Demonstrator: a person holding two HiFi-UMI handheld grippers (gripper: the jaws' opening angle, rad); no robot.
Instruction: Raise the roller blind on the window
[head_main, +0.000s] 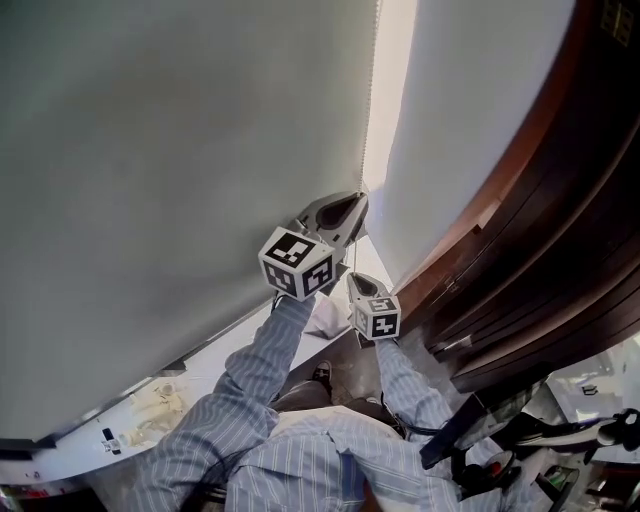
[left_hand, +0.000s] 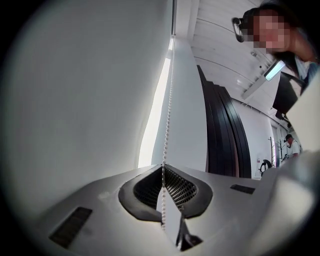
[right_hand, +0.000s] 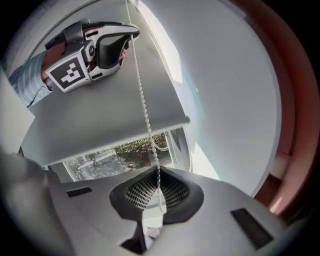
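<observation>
The grey roller blind (head_main: 180, 150) covers most of the window, and its white bead chain (head_main: 371, 90) hangs along its right edge. My left gripper (head_main: 360, 197) is shut on the bead chain (left_hand: 169, 100), which runs between the closed tips of the left gripper (left_hand: 162, 167). Just below it, my right gripper (head_main: 352, 279) is shut on the same chain (right_hand: 142, 100), which passes through the right gripper's (right_hand: 158, 171) meeting tips. In the right gripper view the left gripper (right_hand: 129, 34) sits higher on the chain. The blind's bottom rail (right_hand: 115, 142) hangs above a strip of bare window (right_hand: 120, 154).
A white wall strip (head_main: 450, 130) stands right of the blind, with dark wooden panelling (head_main: 550, 210) beyond it. The white window sill (head_main: 210, 362) runs below, bearing small objects (head_main: 155, 405). Striped sleeves (head_main: 260, 370) reach up from the bottom of the head view.
</observation>
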